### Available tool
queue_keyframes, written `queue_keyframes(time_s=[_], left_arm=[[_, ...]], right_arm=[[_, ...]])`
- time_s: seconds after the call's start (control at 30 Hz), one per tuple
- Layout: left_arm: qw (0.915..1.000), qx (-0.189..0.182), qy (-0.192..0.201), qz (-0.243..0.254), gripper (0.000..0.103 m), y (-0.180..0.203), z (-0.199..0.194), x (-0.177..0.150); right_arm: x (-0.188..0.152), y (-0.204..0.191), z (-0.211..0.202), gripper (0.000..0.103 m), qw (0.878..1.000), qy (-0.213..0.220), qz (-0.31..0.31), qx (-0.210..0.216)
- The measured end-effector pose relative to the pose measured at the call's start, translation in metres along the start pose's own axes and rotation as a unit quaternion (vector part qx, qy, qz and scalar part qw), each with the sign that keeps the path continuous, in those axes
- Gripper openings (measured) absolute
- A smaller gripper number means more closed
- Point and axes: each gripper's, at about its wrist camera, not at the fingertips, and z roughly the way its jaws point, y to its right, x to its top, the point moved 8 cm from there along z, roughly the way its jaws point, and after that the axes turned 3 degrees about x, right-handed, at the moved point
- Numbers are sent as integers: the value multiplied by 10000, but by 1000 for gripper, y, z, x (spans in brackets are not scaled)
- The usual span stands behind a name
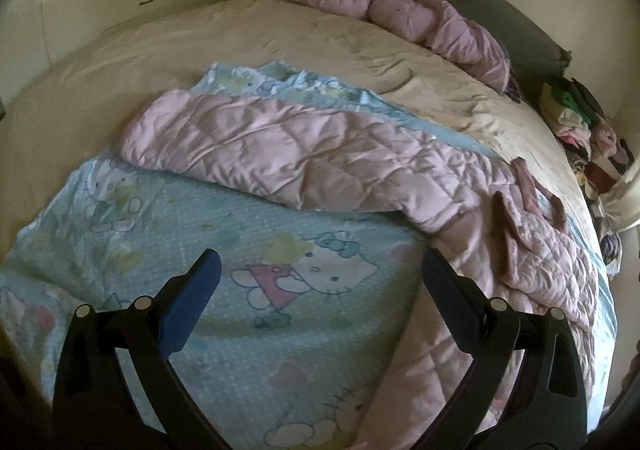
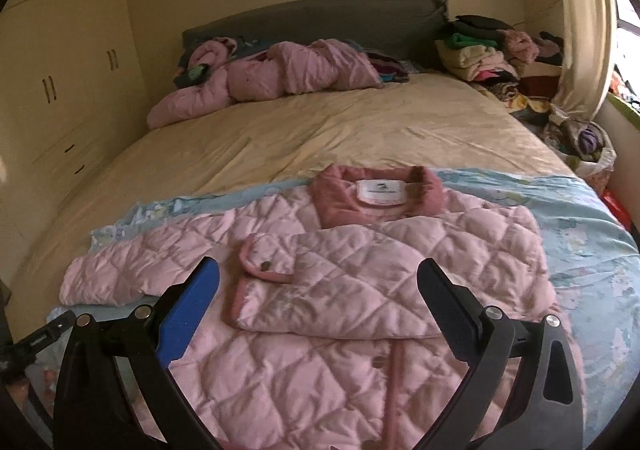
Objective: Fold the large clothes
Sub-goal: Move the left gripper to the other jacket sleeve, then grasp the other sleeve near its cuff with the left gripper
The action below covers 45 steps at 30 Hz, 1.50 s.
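1. Left tool (image 1: 320,270): jaws spread wide, empty, over the cartoon-print blanket (image 1: 248,250).
2. Pink quilted jacket (image 2: 360,290): flat on that blanket at the bed's (image 2: 280,129) near end, one sleeve folded across its front.
3. Right tool (image 2: 318,278): jaws apart, empty, above the jacket.

The left claw (image 1: 320,270) hangs spread wide and empty over a pale blue cartoon-print blanket (image 1: 224,217) on the bed (image 1: 280,37); the pink quilted jacket (image 1: 320,153) lies just beyond it, one sleeve stretched leftward, another pink garment (image 1: 400,9) bunched by the headboard
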Motion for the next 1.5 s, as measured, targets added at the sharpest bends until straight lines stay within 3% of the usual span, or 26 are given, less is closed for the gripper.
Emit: queue_keyframes(time_s=[0.53,0.87,1.23,1.4,1.47,1.5], left_arm=[[9940,-77,-350,-1036,94,-68,46,12],[9800,-321,-480,-1906,94,-107,79,11],[9688,-508,-333,-2402,93,-122,110,21],[9658,-408,-126,-2557,72,-135,121,37],[9658,-516,-56,-2541,39,-135,126,42],[9650,-698,-73,-2525,33,-132,127,45]], right_arm=[[-16,-79,42,99,9967,-344,-452,579],[-51,-123,63,99,9907,-698,-613,990],[-78,-136,69,99,9856,-1026,-634,1188],[-82,-125,64,99,9861,-1065,-557,1151],[-85,-115,60,99,9872,-1066,-462,1088],[-86,-111,58,99,9875,-1069,-423,1080]])
